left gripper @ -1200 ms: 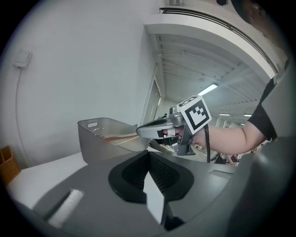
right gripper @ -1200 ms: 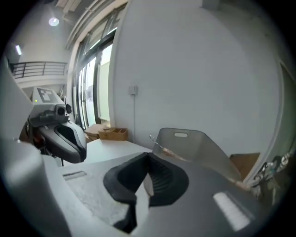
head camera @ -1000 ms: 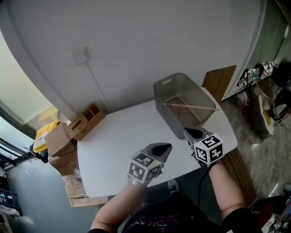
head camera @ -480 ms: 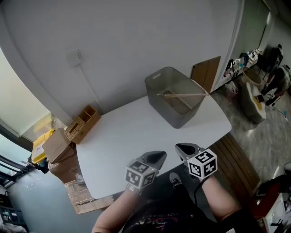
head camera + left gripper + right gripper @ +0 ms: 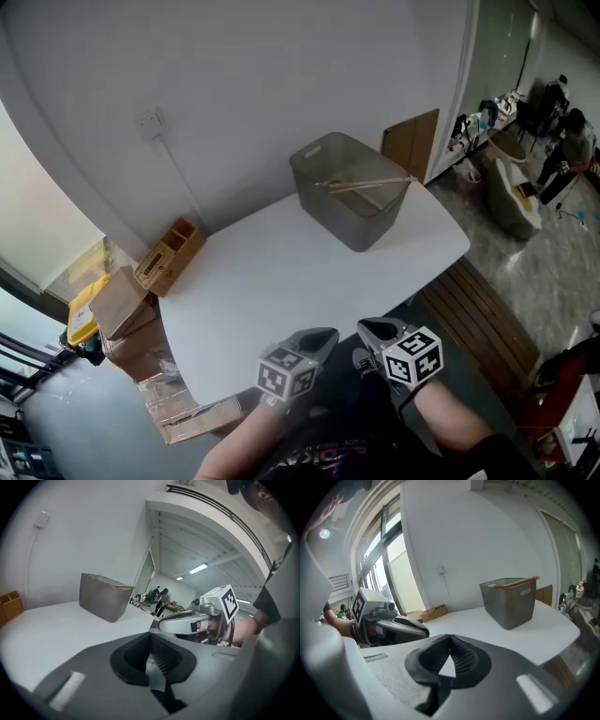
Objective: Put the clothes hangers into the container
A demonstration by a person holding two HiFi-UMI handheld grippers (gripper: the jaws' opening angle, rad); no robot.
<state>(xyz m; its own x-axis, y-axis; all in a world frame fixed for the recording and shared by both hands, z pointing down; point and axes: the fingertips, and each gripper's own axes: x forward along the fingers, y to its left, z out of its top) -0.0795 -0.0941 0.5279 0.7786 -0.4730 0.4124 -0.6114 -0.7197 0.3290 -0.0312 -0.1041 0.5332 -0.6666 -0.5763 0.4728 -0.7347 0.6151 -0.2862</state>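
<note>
The grey container (image 5: 352, 187) stands at the far right of the white table (image 5: 272, 281). A wooden clothes hanger (image 5: 367, 184) lies across its top, partly inside. In the right gripper view the container (image 5: 511, 603) shows the hanger (image 5: 516, 583) along its rim. Both grippers hang close to my body, off the table's near edge. My left gripper (image 5: 317, 341) is shut and holds nothing. Just beside it my right gripper (image 5: 379, 330) is shut too, also with nothing in it. The left gripper view shows the right gripper (image 5: 174, 623) close by and the container (image 5: 105, 597) far off.
A small wooden box (image 5: 170, 254) sits at the table's far left corner. Cardboard boxes (image 5: 118, 302) are stacked on the floor to the left. A brown board (image 5: 411, 142) leans behind the container. People (image 5: 567, 141) stand in the room at far right.
Both grippers have drawn back from over the table to beyond its near edge, toward my body. The view has pulled away, so the container looks farther off.
</note>
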